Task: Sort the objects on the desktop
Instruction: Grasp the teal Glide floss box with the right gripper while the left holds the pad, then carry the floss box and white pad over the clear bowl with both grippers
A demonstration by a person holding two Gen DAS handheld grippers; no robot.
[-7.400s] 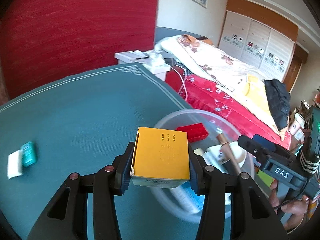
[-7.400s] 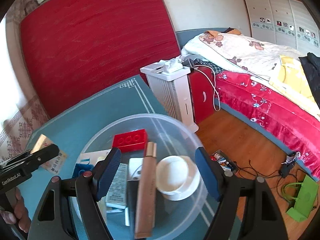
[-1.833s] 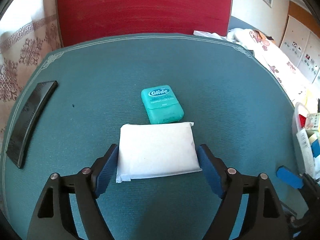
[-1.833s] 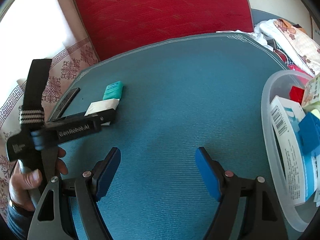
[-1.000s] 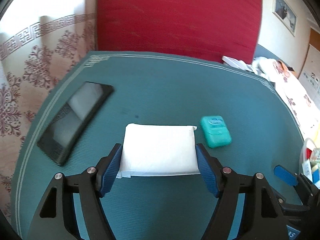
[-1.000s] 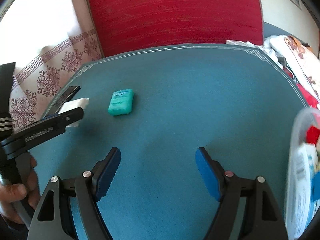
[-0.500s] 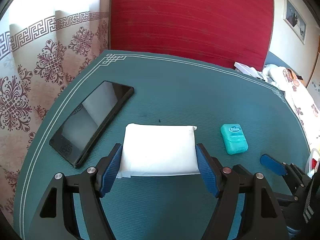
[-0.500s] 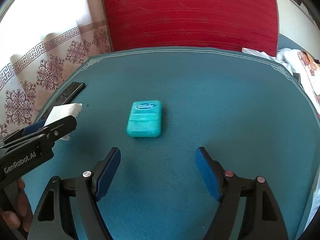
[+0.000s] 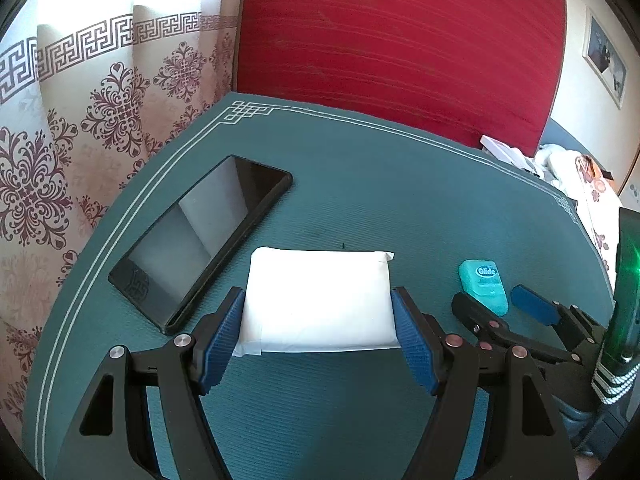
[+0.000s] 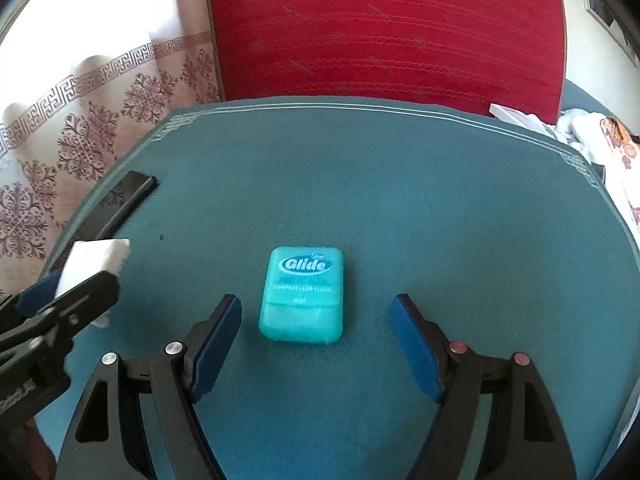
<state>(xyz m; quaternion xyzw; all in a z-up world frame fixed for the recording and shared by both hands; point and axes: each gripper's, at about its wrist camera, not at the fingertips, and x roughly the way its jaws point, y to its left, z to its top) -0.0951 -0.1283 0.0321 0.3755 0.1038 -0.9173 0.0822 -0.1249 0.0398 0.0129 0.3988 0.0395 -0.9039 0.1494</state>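
My left gripper is shut on a white tissue packet, its blue pads pressed to both sides. In the right wrist view the packet shows at the left, lifted a little above the teal table mat. A teal Glide floss box lies flat on the mat. My right gripper is open and the near part of the box sits between its fingers without touching them. The floss box and the right gripper also show in the left wrist view.
A black phone lies face up on the mat left of the packet, near the mat's left edge; its end shows in the right wrist view. A red panel and patterned curtain stand behind the table.
My right gripper has moved forward so the floss box now sits between its open fingers. My left gripper still grips the white packet and has shifted slightly left towards the phone.
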